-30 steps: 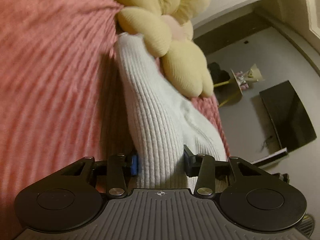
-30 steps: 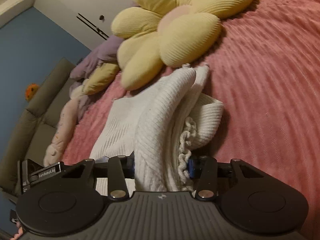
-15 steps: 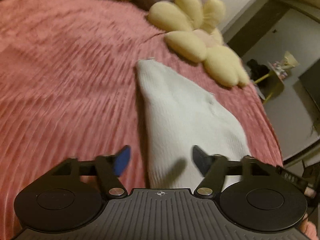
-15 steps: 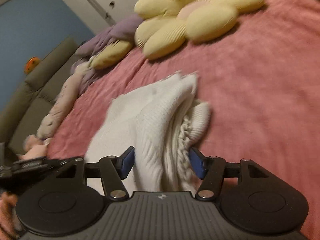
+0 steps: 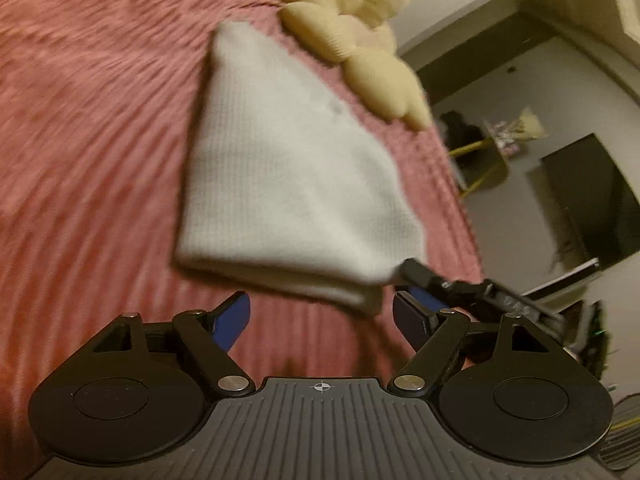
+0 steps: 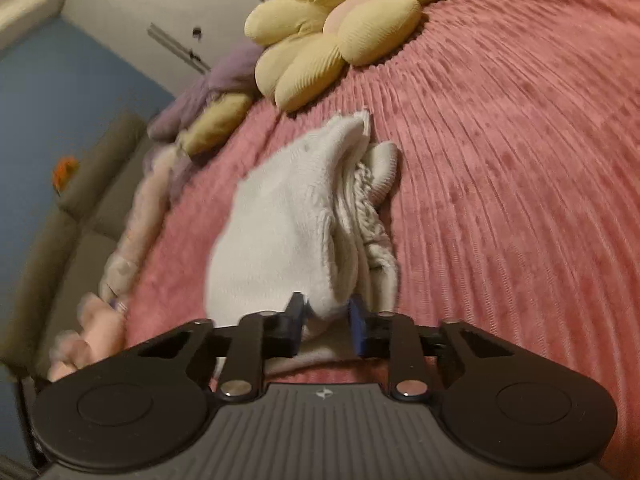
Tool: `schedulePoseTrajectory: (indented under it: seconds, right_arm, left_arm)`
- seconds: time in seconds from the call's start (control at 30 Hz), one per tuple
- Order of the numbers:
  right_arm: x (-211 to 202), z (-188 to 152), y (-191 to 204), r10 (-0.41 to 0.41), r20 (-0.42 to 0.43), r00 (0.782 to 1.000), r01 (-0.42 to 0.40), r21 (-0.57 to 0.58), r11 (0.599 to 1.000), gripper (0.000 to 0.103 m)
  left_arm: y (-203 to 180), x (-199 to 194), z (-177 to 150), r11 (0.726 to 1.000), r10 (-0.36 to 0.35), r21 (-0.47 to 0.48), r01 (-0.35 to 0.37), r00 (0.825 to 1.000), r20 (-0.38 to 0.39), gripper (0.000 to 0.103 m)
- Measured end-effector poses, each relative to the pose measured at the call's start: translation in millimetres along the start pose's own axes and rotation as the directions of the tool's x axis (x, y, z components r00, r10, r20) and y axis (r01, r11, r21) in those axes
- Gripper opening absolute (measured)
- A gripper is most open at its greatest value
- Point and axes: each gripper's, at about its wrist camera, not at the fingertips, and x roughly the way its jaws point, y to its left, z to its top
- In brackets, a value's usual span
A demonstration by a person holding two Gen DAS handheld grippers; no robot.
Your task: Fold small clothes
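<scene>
Your right gripper has just closed and pinches the near edge of the white knit garment, folded on the pink bedspread; draw it over evenly (your left gripper stands spread, empty).

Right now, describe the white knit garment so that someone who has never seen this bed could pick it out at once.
Start at the pink ribbed bedspread and find the yellow flower-shaped cushion near its far end. Just in front of it lies the white knit garment, folded into a thick bundle. It is the only white thing on the bed, with a cable-knit edge showing, and the right tool pinches its near corner.
</scene>
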Motion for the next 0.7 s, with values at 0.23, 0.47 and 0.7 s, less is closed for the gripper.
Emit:
schedulePoseTrajectory:
  seconds: [0.23,0.47,0.7]
  right_arm:
    - [14,-5,-26,0.078,-0.039,0.996,-0.068,0.218,0.974,0.026]
    - [30,-5,-17,0.059,-0.008,0.998,-0.056,0.229,0.972,0.032]
    - [36,-10,-8,0.107,-0.010,0.994,-0.101,0.269,0.958,0.011]
  left_arm:
    - [22,6,2,0.960,-0.089,-0.255,0.112,0.991,0.098,0.083]
    - [40,17,4,0.922,-0.059,-0.368,0.115,0.985,0.160,0.082]
    - [53,6,7,0.888,-0.035,-0.439,0.135,0.973,0.228,0.035]
